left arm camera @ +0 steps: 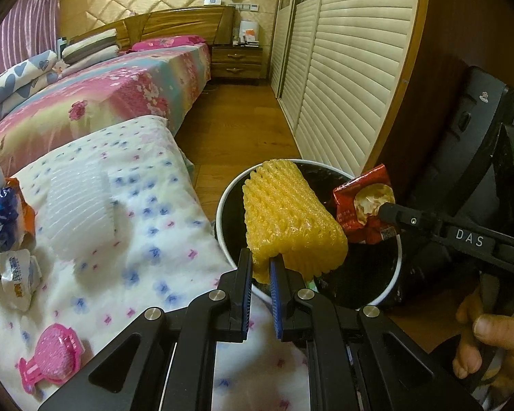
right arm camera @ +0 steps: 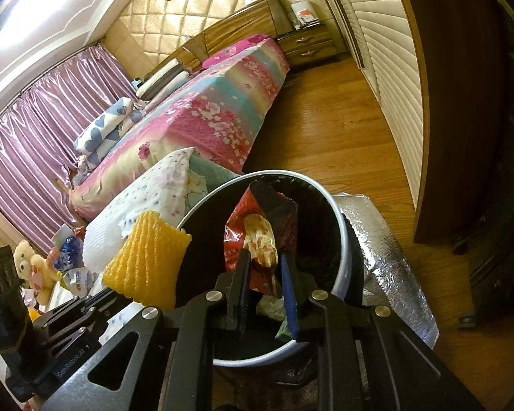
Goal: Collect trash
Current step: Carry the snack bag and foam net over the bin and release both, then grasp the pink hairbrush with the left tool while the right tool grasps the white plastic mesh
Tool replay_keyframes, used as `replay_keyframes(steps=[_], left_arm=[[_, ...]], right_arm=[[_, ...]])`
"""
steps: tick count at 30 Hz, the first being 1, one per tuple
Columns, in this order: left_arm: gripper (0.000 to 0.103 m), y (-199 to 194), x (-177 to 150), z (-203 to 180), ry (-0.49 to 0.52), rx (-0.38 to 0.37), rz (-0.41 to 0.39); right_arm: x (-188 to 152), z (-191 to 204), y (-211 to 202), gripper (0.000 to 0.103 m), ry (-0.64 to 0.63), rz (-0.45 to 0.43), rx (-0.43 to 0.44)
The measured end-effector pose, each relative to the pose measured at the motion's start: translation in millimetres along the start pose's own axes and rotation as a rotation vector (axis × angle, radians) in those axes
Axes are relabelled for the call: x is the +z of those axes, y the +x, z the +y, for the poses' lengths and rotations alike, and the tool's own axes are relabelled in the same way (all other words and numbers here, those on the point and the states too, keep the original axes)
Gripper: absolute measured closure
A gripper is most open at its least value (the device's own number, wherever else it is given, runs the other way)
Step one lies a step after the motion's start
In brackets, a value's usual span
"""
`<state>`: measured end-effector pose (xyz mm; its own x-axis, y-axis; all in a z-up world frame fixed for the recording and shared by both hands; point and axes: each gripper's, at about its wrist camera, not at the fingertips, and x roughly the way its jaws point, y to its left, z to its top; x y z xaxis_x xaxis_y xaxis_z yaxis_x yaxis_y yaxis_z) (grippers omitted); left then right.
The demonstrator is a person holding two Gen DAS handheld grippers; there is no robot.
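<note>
Bedroom, wood floor; a white-rimmed trash bin stands beside the floral blanket. The left gripper clamps a yellow foam net, the right gripper a red snack wrapper; both hang over the bin mouth, positioned for dropping.

Bin on floor right of bed, net and wrapper over bin, wardrobe far right
</note>
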<state>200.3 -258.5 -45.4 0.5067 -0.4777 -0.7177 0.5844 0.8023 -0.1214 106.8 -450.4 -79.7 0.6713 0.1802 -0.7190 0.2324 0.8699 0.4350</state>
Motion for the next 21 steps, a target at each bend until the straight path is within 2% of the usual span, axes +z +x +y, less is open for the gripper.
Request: replay_keyframes(steps=[5, 6, 7, 8, 9, 10, 11, 15, 21], left_arm=[[0.093, 6, 1, -3, 0.003, -0.009, 0.016], [0.088, 6, 1, -4, 0.002, -0.005, 0.02], [0.082, 6, 1, -3, 0.0, -0.007, 0.021], [0.078, 5, 1, -2, -0.005, -0.008, 0.019], [0.068, 3, 0, -1, -0.008, -0.006, 0.016], [0.062, 0, -2, 0, -0.009, -0.001, 0.011], [0.052, -4, -3, 1, -0.011, 0.007, 0.006], [0.045, -19, -14, 12, -0.042, 0.019, -0.004], [0.038, -52, -37, 44, -0.132, 0.06, -0.026]], right_arm=[[2, -4, 4, 0.083, 0.007, 0.009, -0.009], [3, -3, 3, 0.083, 0.009, 0.008, -0.01], [3, -4, 2, 0.077, 0.012, 0.006, -0.012], [4, -4, 2, 0.066, 0.015, 0.005, -0.012], [4, -4, 1, 0.06, 0.017, 0.001, -0.008], [4, -4, 0, 0.048, 0.018, -0.003, -0.006], [3, -3, -1, 0.039, 0.018, -0.007, -0.002], [0, 2, -6, 0.035, 0.019, -0.02, 0.004], [-7, 20, -10, 0.022, 0.009, -0.023, 0.036]])
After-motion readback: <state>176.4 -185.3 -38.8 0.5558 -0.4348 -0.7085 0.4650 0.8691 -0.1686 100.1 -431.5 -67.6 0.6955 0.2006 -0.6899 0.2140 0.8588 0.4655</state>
